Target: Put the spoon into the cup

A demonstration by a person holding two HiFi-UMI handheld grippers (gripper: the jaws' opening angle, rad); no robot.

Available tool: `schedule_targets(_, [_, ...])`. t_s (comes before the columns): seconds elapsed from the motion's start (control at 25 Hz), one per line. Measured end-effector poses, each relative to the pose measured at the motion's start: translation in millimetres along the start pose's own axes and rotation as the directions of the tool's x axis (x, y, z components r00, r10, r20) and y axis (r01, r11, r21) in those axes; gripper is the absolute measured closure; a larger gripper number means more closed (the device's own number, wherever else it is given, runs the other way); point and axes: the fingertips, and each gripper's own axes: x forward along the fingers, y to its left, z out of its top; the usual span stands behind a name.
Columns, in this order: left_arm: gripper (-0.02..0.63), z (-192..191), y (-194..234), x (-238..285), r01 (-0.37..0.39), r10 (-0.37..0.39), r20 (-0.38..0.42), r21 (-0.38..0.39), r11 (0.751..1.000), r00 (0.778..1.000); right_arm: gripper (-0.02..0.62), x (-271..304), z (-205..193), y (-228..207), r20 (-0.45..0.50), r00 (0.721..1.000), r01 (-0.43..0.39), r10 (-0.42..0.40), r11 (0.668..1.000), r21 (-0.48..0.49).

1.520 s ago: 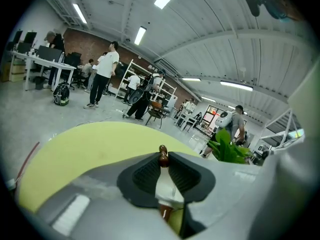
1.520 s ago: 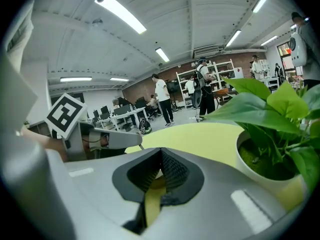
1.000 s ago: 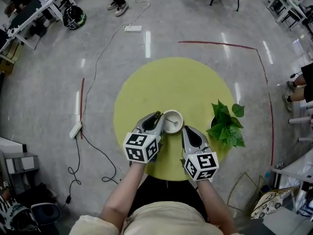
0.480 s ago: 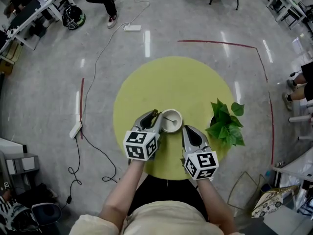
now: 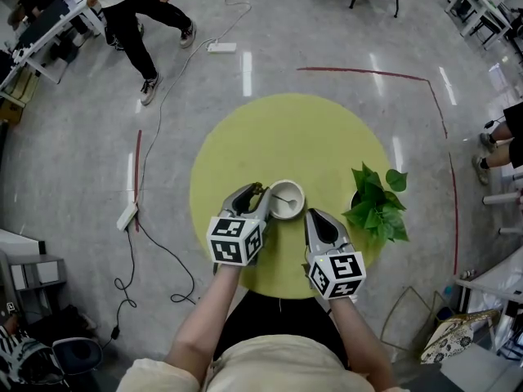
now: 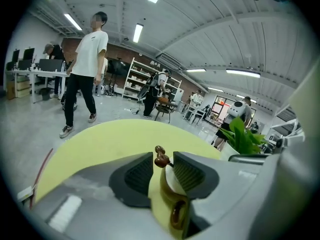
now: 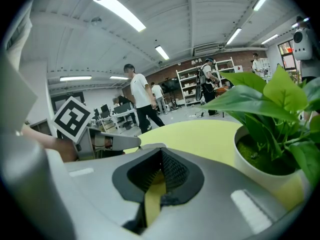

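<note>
A white cup point(image 5: 299, 206) stands near the front of the round yellow table point(image 5: 310, 137). The spoon point(image 5: 282, 197) lies inside it, its handle leaning left over the rim. My left gripper point(image 5: 260, 200) is at the cup's left side. In the left gripper view the spoon's brown knob end point(image 6: 160, 157) sits between the jaws, which have just been opening; a gap shows beside the knob and the pads do not press on it. The cup point(image 6: 170, 182) is right behind it. My right gripper point(image 5: 315, 216) rests right of the cup, shut and empty point(image 7: 160, 171).
A potted green plant point(image 5: 374, 207) stands at the table's right edge, close to my right gripper point(image 7: 270, 134). A person point(image 5: 131, 15) walks on the floor at the far left. A cable and power strip point(image 5: 127, 216) lie on the floor left of the table.
The left gripper's jaws have spread apart around the spoon handle. The cup and right gripper have not moved. A person has walked into view at the top left.
</note>
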Motion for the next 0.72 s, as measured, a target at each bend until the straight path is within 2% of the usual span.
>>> schedule_targets(0.72, [0.428, -24.2, -4.2, -33.3, -0.057, 0.058, 0.010, -0.058, 0.997, 0.998, 0.595, -20.1, -6.2, 5.3, 0.012, 1.000, -0.025, 0.025, 1.000, -0.009])
